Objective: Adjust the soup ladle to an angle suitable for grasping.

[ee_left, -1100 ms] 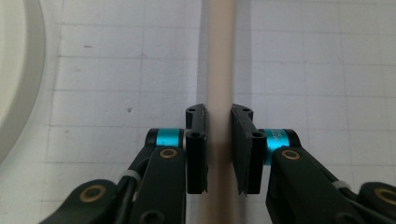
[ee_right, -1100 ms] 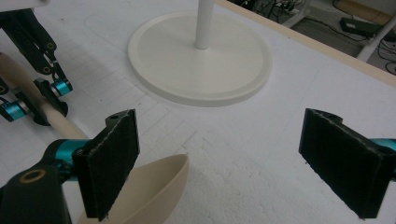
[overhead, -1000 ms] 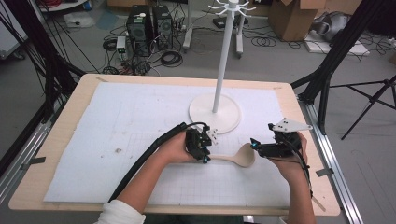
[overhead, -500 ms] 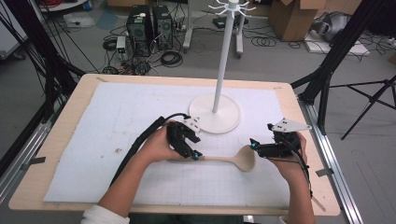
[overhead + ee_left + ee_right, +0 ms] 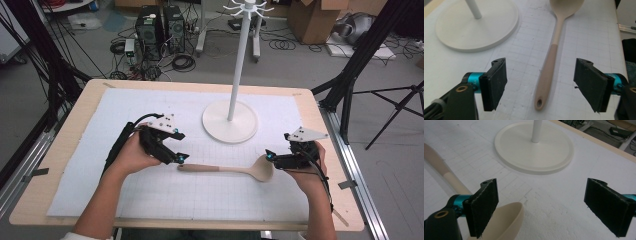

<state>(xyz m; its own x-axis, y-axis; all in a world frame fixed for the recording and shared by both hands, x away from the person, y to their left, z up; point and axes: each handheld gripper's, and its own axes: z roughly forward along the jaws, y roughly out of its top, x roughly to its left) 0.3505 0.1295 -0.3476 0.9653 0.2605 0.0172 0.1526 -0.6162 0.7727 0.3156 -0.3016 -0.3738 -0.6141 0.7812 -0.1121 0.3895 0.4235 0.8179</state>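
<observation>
Backing off handle end, left gripper (image 5: 180, 159) now jaws apart; spoon (image 5: 235, 170) released flat on mat. Right gripper (image 5: 270, 156) jaws apart beside bowl; regrasp likely next.

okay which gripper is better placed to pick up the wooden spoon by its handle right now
Left, probably. The left gripper has its open jaws either side of the spoon handle's end, so closing would grip it. The right gripper sits by the bowl, far from the handle.

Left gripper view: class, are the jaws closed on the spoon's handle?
No. The left gripper stands wide open, its jaws apart on either side of the spoon, which lies flat between them.
</observation>
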